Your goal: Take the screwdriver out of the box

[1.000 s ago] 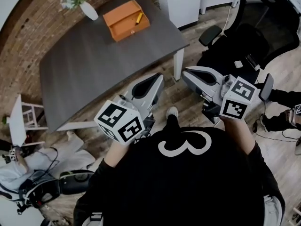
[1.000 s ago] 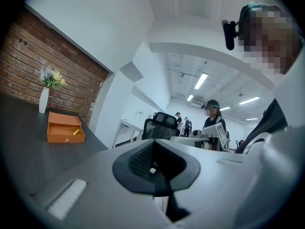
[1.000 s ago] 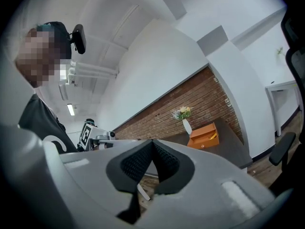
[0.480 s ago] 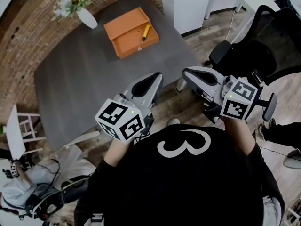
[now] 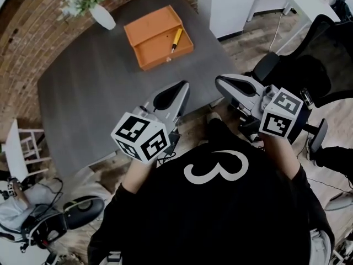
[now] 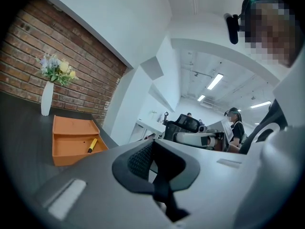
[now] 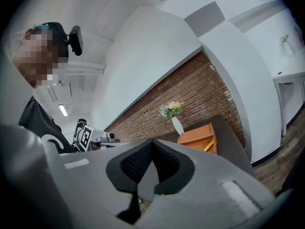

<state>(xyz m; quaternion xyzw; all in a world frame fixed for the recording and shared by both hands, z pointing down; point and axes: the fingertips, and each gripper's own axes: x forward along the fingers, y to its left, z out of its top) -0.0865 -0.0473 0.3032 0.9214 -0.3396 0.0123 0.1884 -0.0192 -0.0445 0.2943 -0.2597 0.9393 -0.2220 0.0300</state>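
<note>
An open orange box (image 5: pixel 150 31) lies at the far side of the dark table (image 5: pixel 94 104), with a yellow-handled screwdriver (image 5: pixel 175 38) lying in its right part. My left gripper (image 5: pixel 183 86) hangs over the table's near edge, shut and empty. My right gripper (image 5: pixel 220 81) is level with it by the table's right corner, jaws together, nothing in them. Both stand well short of the box. In the left gripper view the box (image 6: pixel 71 142) and screwdriver (image 6: pixel 92 145) lie ahead to the left. In the right gripper view the box (image 7: pixel 199 136) and screwdriver (image 7: pixel 208 147) lie ahead to the right.
A white vase of flowers (image 5: pixel 103 16) stands behind the box against the brick wall (image 5: pixel 33 32). A black office chair (image 5: pixel 309 65) is to the right of the table, a white stool (image 5: pixel 22 153) and floor clutter to the left. Another person (image 6: pixel 234 128) is in the background.
The table and box have come nearer and lower in the head view. Both grippers, first over the floor, now reach the table's near edge. Their jaws look the same.
</note>
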